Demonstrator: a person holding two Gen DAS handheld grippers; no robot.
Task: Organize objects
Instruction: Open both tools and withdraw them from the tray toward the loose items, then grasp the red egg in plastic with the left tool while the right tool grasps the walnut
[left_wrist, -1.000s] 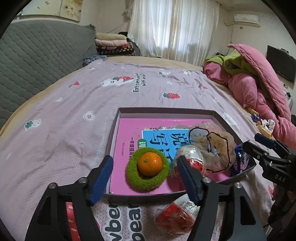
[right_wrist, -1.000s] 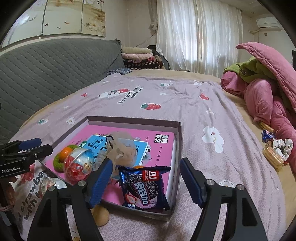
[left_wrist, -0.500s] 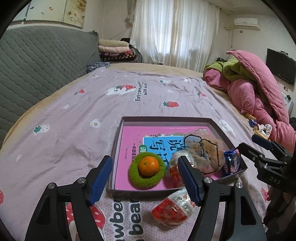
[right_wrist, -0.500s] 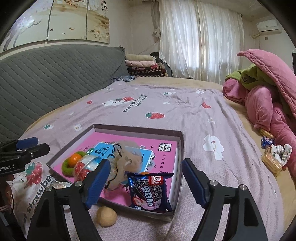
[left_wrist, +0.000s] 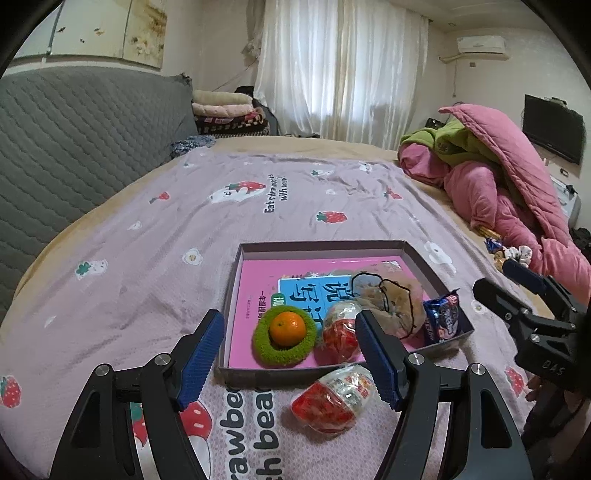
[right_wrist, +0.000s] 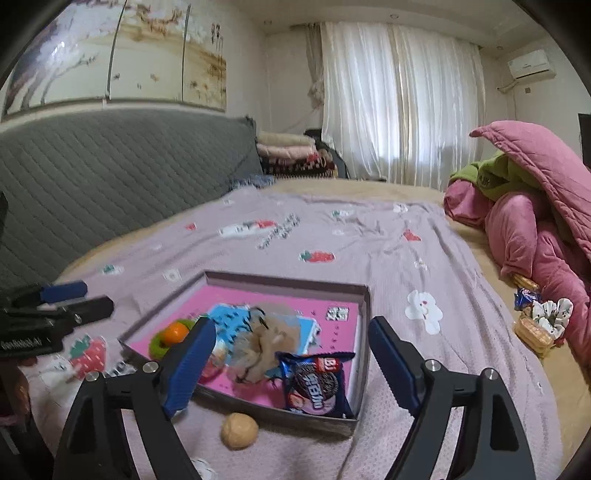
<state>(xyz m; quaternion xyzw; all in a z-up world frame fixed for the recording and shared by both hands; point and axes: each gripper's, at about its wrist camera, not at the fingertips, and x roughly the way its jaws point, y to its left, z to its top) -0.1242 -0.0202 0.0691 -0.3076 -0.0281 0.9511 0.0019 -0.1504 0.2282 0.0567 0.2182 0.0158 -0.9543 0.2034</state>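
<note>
While the left gripper is hovering wide open and empty, the wrapped toy egg is lying just below it on the bedspread, outside the tray's near edge, long axis slanting across the jaws. The right gripper is opening with nothing between its pads, sitting farther off over the cookie packet at the tray's near right corner.

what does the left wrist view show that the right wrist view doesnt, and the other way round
Only the left wrist view: a wrapped red-and-clear toy egg lying clear on the bedspread in front of the tray, and a wall television.

Only the right wrist view: a tan ball on the bedspread outside the tray's near wall.

Both: the shallow tray holding a pink book, an orange in a green ring, and a blue cookie packet.
</note>
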